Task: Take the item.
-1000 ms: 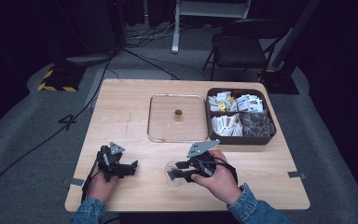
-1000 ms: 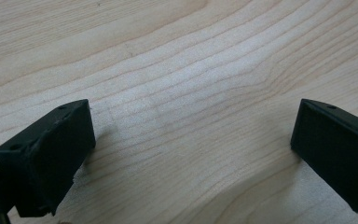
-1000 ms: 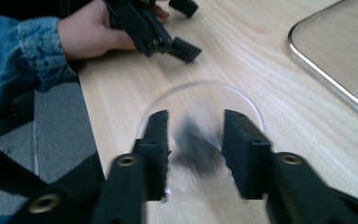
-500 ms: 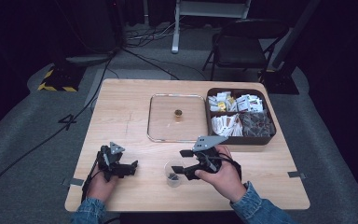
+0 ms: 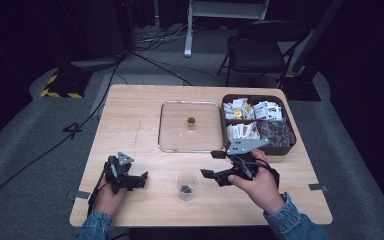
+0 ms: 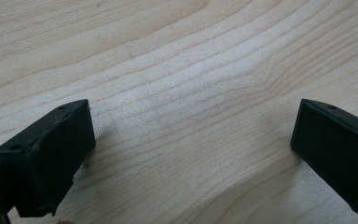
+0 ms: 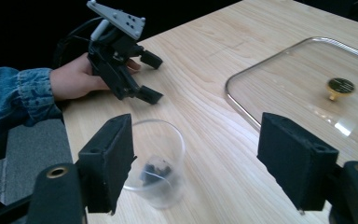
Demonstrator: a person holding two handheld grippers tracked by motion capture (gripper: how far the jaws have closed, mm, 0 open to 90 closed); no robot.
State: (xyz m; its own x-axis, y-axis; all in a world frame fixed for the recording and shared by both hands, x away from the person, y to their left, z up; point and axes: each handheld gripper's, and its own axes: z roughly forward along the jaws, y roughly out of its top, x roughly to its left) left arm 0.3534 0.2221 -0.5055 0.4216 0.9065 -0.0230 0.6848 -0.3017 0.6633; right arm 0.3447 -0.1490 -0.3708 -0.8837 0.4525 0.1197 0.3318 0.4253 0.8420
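Clear plastic cup, round, dark bits inside, upright on pale wood-grain desk. Right tongs just opened, empty, just beside cup. Left tongs open, empty, apart.

Small clear plastic cup stands low-centre of the high view on the pale wooden table, w/ a dark bit in it. Left gripper to its left, right gripper just to its right. Clear square glass lid behind, mid-frame; dark tray of packets to the lid's right.
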